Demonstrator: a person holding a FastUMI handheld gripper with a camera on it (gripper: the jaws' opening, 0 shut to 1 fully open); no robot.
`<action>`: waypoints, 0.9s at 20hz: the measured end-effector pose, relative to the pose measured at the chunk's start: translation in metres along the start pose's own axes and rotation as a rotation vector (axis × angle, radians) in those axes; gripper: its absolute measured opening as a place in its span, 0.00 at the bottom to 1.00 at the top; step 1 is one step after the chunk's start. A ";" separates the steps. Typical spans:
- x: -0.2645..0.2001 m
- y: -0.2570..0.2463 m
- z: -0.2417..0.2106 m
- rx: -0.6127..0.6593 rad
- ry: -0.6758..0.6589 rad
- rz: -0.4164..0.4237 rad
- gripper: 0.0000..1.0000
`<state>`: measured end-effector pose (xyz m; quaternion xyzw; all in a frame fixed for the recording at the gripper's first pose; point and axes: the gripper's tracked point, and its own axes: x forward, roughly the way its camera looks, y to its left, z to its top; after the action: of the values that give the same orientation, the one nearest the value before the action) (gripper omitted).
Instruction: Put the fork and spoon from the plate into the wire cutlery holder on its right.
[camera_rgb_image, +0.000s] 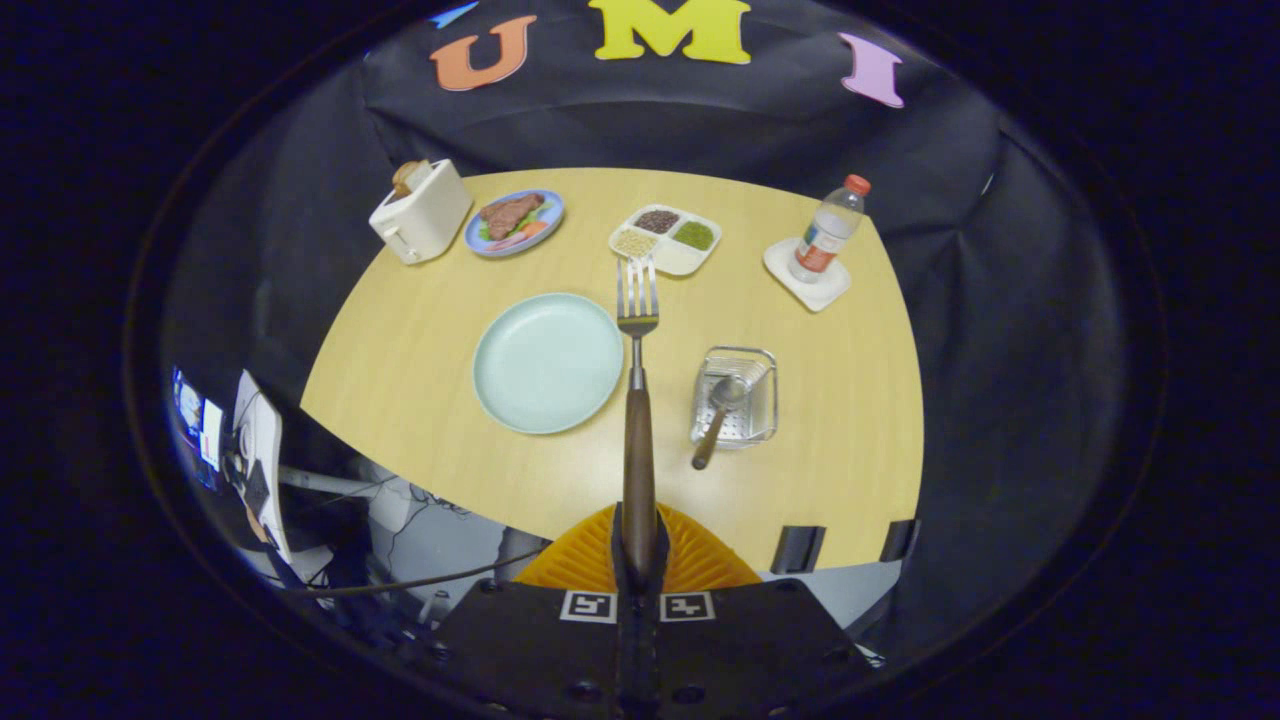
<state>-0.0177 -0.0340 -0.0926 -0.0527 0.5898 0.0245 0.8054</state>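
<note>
My gripper (639, 545) is shut on the dark wooden handle of the fork (637, 330), which points straight ahead with its tines up, high over the table. Below and to the left of the fork lies the pale green plate (547, 362), bare. To the right stands the wire cutlery holder (735, 396). The spoon (718, 415) rests in it, bowl inside and brown handle sticking out over the near rim.
On the round wooden table (420, 340) stand a white toaster (421, 211), a blue plate of food (514, 222), a divided dish of grains (665, 240) and a water bottle (828, 229) on a white coaster. Cables and equipment (250, 440) lie off the left edge.
</note>
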 end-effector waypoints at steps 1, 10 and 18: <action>0.001 -0.012 -0.005 0.010 0.010 -0.013 0.01; 0.037 -0.065 -0.027 0.069 0.122 -0.035 0.01; 0.059 -0.066 -0.025 0.087 0.181 -0.049 0.01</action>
<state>-0.0167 -0.1038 -0.1522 -0.0339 0.6592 -0.0258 0.7508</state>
